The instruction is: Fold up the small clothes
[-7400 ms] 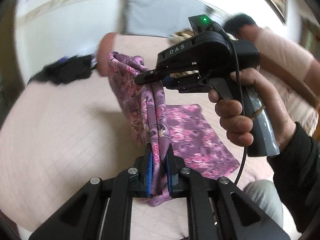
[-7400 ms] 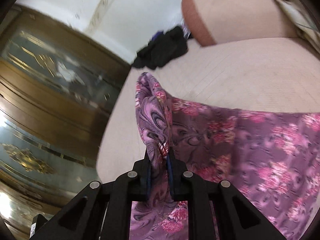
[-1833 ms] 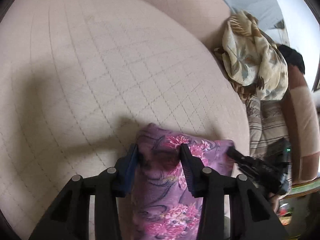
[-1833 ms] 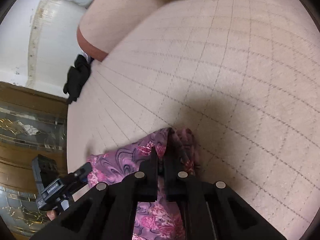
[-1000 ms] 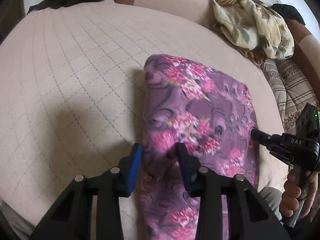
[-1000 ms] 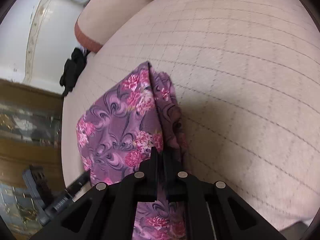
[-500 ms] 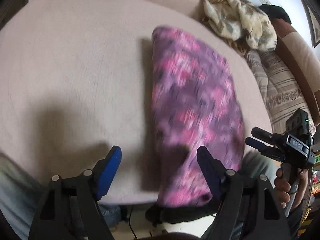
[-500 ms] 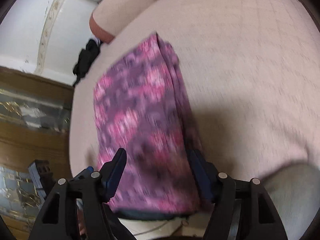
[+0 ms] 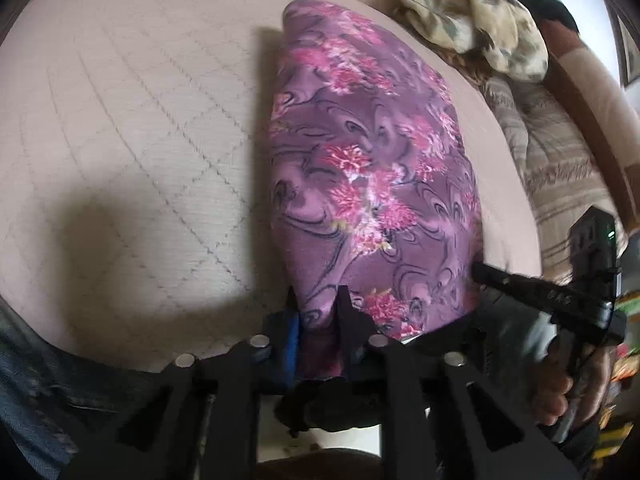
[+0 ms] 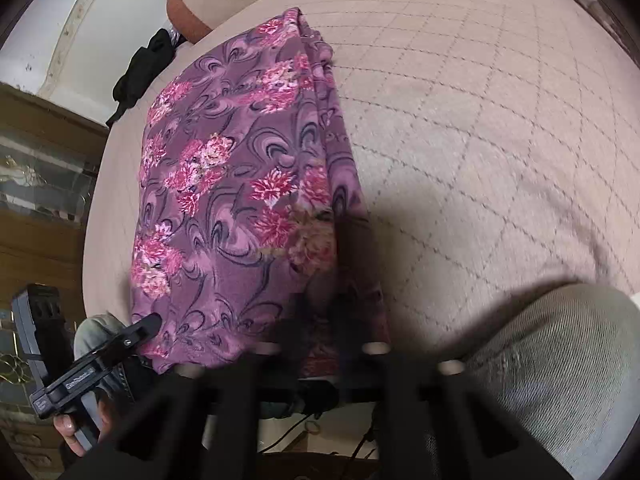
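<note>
1. Left gripper (image 9: 316, 304), bottom centre of the left view, is pinching the near left corner of the cloth (image 9: 372, 168). The grip sits at the hem, likely so the corner can be lifted for the next fold.
2. The cloth is lying as a long folded strip up the middle of the frame on the quilted cushion (image 9: 132, 128), its near end hanging over the front edge towards the person.
3. Right gripper (image 10: 320, 312), bottom centre of the right view, is blurred; it looks to be nipping the near right corner, but I cannot tell for certain.
4. Judgement: both corners are being held level so the near end folds square onto the far end.
5. Beige clothes (image 9: 472, 20), upper right, are waiting unfolded.
</note>
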A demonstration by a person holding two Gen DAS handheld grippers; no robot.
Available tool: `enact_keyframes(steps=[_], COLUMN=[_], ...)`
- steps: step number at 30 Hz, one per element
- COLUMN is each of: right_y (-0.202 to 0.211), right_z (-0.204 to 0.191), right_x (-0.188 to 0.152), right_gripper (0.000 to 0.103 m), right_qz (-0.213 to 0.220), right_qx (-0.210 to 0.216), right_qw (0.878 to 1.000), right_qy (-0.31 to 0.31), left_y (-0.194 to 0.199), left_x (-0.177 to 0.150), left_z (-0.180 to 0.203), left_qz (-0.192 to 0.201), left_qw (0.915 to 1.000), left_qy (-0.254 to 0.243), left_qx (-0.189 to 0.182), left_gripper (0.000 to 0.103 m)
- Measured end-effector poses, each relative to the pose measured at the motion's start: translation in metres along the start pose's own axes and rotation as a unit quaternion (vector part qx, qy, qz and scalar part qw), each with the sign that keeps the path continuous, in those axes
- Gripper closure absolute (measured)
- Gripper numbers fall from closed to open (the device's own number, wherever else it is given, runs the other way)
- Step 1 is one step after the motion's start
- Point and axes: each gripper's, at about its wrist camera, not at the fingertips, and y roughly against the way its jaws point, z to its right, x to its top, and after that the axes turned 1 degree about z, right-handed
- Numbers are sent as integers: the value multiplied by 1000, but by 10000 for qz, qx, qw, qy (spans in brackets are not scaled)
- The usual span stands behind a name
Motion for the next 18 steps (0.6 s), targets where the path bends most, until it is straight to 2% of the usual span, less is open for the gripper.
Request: enact_keyframes(steps=[3,6,8,9,12,13,14,15,16,17,18], right_y=[19,28,13,3,-1,3,6,9,13,17,21], right_z=[-5,-8,-1,3,-7,-12,-15,-15,-12,-8,-4], right_x=[-7,-8,-4,-3,-4,-6,-6,-7,-8,-7,-7], right_gripper=[101,101,101,101,99,95,79,65,37,30,30], right_qz=[240,339,131,-53,-24,67,125,155,196,255,317], right_qx=[-182,-393,-545,-593,-836,-862,-834,-778,-681,-577,-428], right_qw=[9995,9985,9984,9982,9963,9958,9959,9963,9973,9980,9986], right_qy=[128,175,83,41,214,299,340,315,198,77,-34], left_y=[15,6,-8,-7,9,12,15,16,16,11,6], left_x=[-5,-8,-10,-10,-9,-9,-10,-10,-10,-10,-9], left_z=[14,16,13,11,14,15,13,11,8,4,-1], left_qz=[231,167,32,75,218,257,310,331,321,222,95], left_qw=[9991,9963,9939,9933,9928,9926,9924,9928,9934,9943,9952], left_qy=[-319,-615,-691,-667,-662,-684,-682,-630,-544,-400,-283], left_qx=[152,569,858,943,978,968,973,968,957,960,927], left_gripper=[89,85,72,69,59,52,42,39,37,37,37])
